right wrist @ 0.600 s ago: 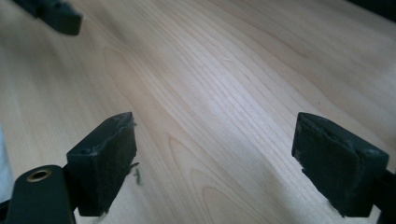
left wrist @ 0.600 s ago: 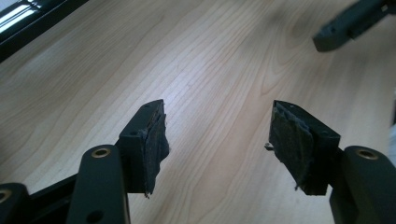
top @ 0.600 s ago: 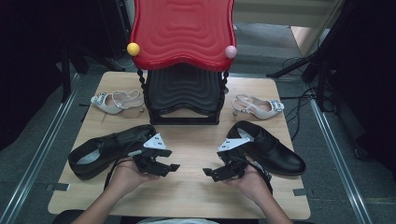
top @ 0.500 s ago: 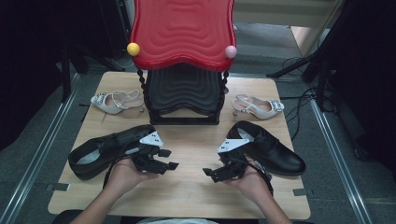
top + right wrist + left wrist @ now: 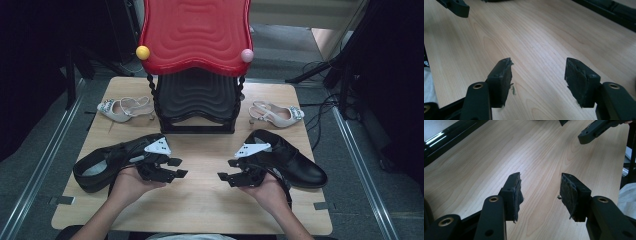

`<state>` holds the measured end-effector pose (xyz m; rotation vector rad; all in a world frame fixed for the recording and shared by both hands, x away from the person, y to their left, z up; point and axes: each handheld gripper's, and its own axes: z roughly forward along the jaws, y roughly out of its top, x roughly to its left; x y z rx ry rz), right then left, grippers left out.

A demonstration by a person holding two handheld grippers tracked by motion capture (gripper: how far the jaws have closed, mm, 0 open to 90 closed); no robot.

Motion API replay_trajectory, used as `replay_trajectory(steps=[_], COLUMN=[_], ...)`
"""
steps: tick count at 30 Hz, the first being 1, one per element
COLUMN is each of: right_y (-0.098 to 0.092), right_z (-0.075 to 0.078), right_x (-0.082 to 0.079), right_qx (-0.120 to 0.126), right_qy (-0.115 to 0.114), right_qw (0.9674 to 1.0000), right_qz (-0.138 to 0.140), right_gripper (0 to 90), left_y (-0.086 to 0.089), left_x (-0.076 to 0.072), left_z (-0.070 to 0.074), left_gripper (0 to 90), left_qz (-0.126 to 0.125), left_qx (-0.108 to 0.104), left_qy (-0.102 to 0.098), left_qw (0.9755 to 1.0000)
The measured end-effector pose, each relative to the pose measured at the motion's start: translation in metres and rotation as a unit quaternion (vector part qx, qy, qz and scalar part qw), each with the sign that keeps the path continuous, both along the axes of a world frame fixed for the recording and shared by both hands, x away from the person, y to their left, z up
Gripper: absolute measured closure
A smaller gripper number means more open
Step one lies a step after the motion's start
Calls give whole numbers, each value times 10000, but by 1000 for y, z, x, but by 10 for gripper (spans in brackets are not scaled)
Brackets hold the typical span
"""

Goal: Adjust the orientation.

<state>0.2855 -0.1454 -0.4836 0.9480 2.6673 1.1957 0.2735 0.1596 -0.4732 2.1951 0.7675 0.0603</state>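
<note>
Two sets of jaws, both standing apart with nothing between them: my left gripper (image 5: 172,168) has bare tabletop showing between its pads in the left gripper view (image 5: 540,192), and my right gripper (image 5: 227,170) is spread just as empty (image 5: 537,80). They point toward each other over the middle of the wooden table (image 5: 200,200), tips apart, neither touching a shoe.

Just outside each hand lies a black leather shoe. The left black shoe (image 5: 107,160) sits right beside my left hand (image 5: 130,185), toe pointing to the table's left edge; the right black shoe (image 5: 292,162) lies against my right hand (image 5: 265,187), toe toward the right edge. Farther back, one pale heeled sandal (image 5: 122,107) rests to the left of the rack and another pale sandal (image 5: 277,114) to its right. Between them stands the black shoe rack (image 5: 197,105) with its red wavy top shelf (image 5: 195,35).

Counting: two black shoes, two sandals, one rack, two grippers. I judge the job is putting shoes onto the rack, and nothing is done: all four still lie on the table, and the shelves I can see carry none. All four pick-ups remain.
</note>
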Motion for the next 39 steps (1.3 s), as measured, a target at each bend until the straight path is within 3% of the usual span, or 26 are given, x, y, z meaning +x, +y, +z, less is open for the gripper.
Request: replay_trajectory(steps=[3,6,11,19,21,26,32,39], right_y=[-1,-2,-2,-3,-4,-4,-3,0], right_z=[1,2,5,6,7,7,9,9], right_x=[-2,-2,-4,-3,-2,0,4,8], right_qx=[31,72,39,16,23,17,52,36], right_qy=[-39,21,-81,-29,-47,34,3,23], right_qw=[10000,10000,9999,9997,9997,9996,9994,9992], right_qz=[-5,39,140,221,246,277,349,393], right_gripper=[438,449,454,450,447,446,450,449], left_y=[6,8,11,18,22,31,44,65], left_x=[1,1,0,-2,-5,-7,-10,-15], left_z=[3,3,5,16,19,22,28,36], left_gripper=[511,508,461,480,502,495,495,486], left_qz=[86,100,25,-141,-146,-55,83,273], left_qx=[-75,-21,101,245,317,247,420,432], left_qy=[29,49,-6,344,234,306,191,276], left_qw=[9999,9999,9999,9990,9991,9992,9989,9983])
